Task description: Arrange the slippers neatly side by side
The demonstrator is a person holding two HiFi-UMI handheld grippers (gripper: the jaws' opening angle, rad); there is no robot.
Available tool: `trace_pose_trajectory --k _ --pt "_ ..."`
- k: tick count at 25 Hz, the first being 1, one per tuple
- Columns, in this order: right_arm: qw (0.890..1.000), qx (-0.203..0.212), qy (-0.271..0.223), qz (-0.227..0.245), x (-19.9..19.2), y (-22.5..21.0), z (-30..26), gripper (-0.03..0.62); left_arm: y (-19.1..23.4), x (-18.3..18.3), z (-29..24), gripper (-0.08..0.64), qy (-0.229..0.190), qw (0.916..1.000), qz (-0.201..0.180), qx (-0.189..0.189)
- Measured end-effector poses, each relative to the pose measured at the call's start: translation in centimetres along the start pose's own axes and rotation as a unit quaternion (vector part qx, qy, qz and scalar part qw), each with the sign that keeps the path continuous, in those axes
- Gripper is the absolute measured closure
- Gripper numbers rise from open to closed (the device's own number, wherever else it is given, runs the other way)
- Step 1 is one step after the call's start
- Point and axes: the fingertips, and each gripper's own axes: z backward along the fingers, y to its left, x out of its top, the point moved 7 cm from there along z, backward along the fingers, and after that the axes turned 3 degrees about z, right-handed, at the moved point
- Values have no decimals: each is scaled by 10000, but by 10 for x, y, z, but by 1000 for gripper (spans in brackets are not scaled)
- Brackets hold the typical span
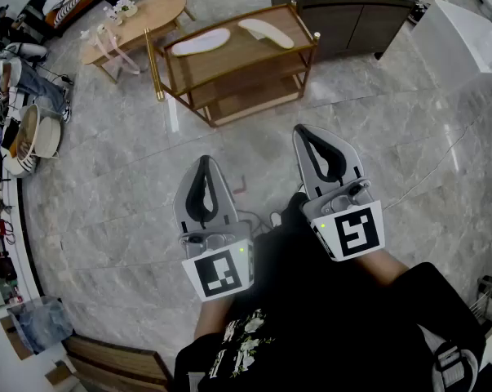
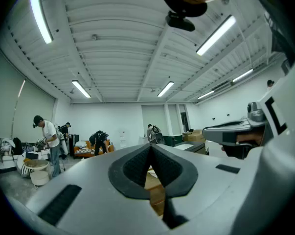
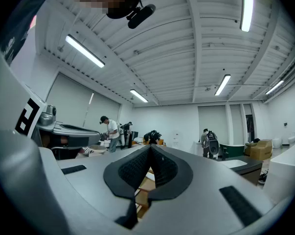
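Two white slippers lie on the top shelf of a wooden rack (image 1: 304, 62) with a gold frame: one slipper (image 1: 200, 42) at the left, the other (image 1: 265, 32) at the right, angled apart from each other. My left gripper (image 1: 203, 163) is held near my body over the floor, shut and empty. My right gripper (image 1: 304, 132) is beside it, a little farther forward, also shut with nothing in it. Both point toward the rack and stand well short of it. In the left gripper view the closed tips (image 2: 150, 146) meet; in the right gripper view the closed tips (image 3: 149, 147) meet too.
A dark cabinet (image 1: 343, 6) stands right of the rack, a low wooden table (image 1: 135, 24) to its left. Clutter and a round stool (image 1: 35, 133) line the left wall. A white tub (image 1: 466, 39) sits at far right. Grey marble floor lies between me and the rack. People stand far off in the room.
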Motion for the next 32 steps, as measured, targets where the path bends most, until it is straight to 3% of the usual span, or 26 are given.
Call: trace_pose_trajectory --k 6,12,21,32 --pt "10000 13 45 -21 -1 4 -3 595 2 -1 -4 560 -10 10000 22 -40" --pt "9988 467 141 -50 -8 15 -3 595 5 -9 -7 560 36 9999 113 -113" --pt "9987 458 212 46 -12 8 -4 594 7 -14 -17 560 149 9995 222 -155" --pt "9991 408 80 -34 -16 -17 -38 594 12 -7 -42 560 182 9998 22 11"
